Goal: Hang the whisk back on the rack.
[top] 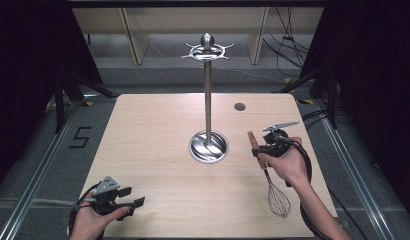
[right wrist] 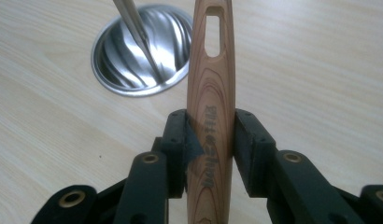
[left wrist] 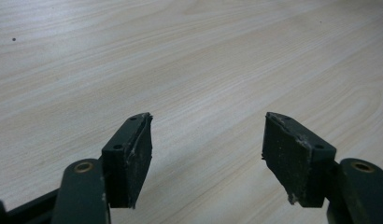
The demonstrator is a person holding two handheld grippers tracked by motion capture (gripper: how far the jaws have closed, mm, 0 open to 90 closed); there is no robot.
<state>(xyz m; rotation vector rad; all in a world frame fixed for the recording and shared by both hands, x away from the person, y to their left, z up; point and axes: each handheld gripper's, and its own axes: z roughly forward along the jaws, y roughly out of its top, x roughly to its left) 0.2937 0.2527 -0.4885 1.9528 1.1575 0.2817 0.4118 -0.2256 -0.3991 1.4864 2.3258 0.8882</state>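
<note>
A whisk (top: 277, 196) with a wooden handle (right wrist: 209, 107) and a wire head hangs over the right side of the table. My right gripper (top: 261, 149) is shut on that handle, both pads pressed against the wood in the right gripper view, where the handle's slotted end points up toward the stand. A tall metal utensil stand (top: 208, 90) with hooks at its top rises from a round shiny base (right wrist: 133, 51) at the table's middle. My left gripper (top: 132, 199) rests near the front left corner, open, with bare table between its pads (left wrist: 131, 154).
The pale wooden table (top: 153, 130) has a small dark round grommet (top: 239, 106) at the back right. Black cables (top: 305, 165) trail from the right gripper along the table's right edge. Dark curtains and frame rails flank both sides.
</note>
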